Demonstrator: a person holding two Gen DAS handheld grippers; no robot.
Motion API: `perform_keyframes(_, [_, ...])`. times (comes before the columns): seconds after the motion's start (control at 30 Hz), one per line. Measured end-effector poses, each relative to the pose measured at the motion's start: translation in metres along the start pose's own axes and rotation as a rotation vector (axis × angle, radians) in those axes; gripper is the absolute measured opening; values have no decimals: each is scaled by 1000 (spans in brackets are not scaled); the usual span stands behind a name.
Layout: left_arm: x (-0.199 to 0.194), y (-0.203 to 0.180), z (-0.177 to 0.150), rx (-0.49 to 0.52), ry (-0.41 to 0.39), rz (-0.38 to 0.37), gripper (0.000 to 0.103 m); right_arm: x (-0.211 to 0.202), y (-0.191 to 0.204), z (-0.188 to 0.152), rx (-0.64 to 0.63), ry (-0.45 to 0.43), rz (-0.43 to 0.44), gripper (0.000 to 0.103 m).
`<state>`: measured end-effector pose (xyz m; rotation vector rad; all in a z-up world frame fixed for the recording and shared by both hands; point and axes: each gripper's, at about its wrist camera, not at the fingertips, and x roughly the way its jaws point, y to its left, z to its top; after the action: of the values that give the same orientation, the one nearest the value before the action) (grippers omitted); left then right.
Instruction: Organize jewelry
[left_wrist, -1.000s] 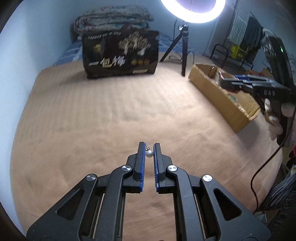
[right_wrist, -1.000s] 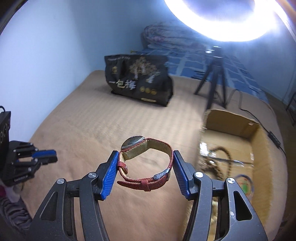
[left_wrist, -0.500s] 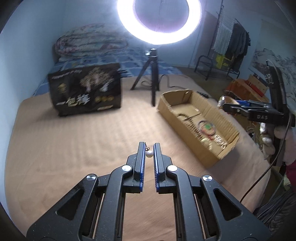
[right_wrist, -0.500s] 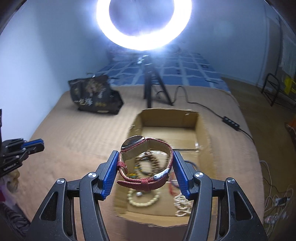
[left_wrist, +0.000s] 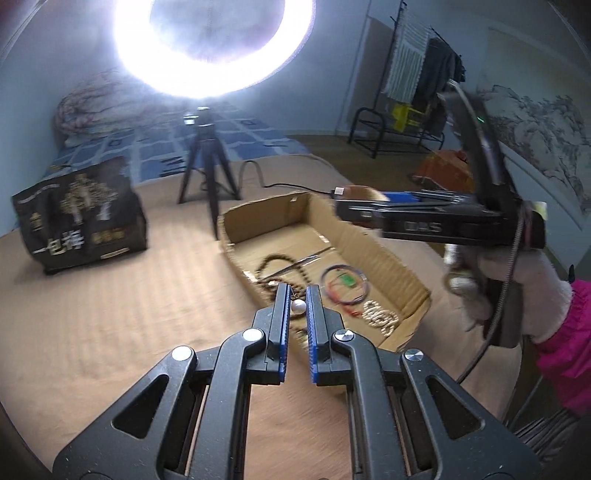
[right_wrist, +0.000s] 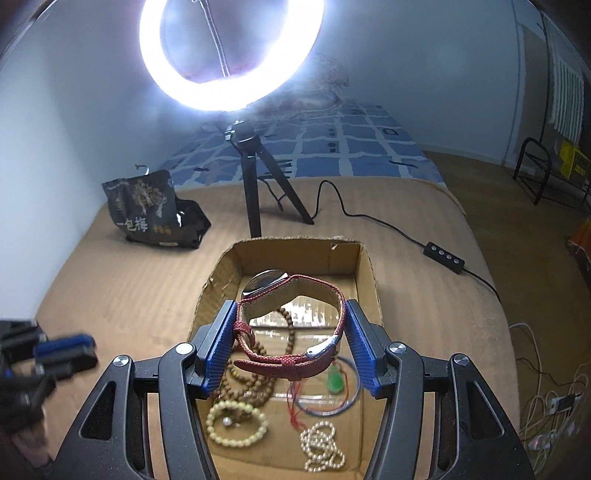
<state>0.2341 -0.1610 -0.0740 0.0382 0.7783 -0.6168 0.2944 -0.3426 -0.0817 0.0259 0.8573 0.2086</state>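
My left gripper (left_wrist: 296, 295) is shut on a small pearl earring (left_wrist: 298, 306), held over the near left rim of the open cardboard box (left_wrist: 236, 236). My right gripper (right_wrist: 290, 334) is shut on a red-strapped wristwatch (right_wrist: 291, 365), held above the inside of the same box (right_wrist: 365, 266). In the box lie brown bead strands (right_wrist: 255, 384), a cream bead bracelet (right_wrist: 236, 424), a pearl bracelet (right_wrist: 323, 446) and a cord with a green pendant (right_wrist: 335, 380). The right gripper also shows in the left wrist view (left_wrist: 369, 206), over the box's far right side.
The box sits on a tan bed cover (left_wrist: 110, 295). A ring light on a black tripod (right_wrist: 255, 177) stands behind the box, its cable and switch (right_wrist: 443, 256) trailing right. A black printed bag (right_wrist: 151, 210) lies at the back left. The left gripper (right_wrist: 55, 354) shows blurred at left.
Both grippers have swung towards the box. The right one with the watch is now over the box's inside; the left one with the earring has reached the box's near edge.
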Motion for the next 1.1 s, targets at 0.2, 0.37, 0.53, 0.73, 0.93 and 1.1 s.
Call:
perform_keyframes(0.2, [27,-17,1,-10,19,-20,7,17,-5,3,15,2,13,57])
perform_keyframes(0.37, [39,-22,-1,-10,36,-25,7,30,-12,2,31,8,16,57])
perform_keyframes(0.53, [42,-23,0,-12,44,-32,7,34,-17,1,52,9,21,59])
perform_keyframes(0.73, [44,-27,1,-4,42,-20,7,34,-17,0,50,10,22,59])
perform_keyframes(0.93, [46,-30,1,4,45,0,23,29,-16,1,46,-3,17,62])
perform_keyframes(1.1, [45,-29,2,-8,36,13,39,25,-17,2,43,-17,2,69])
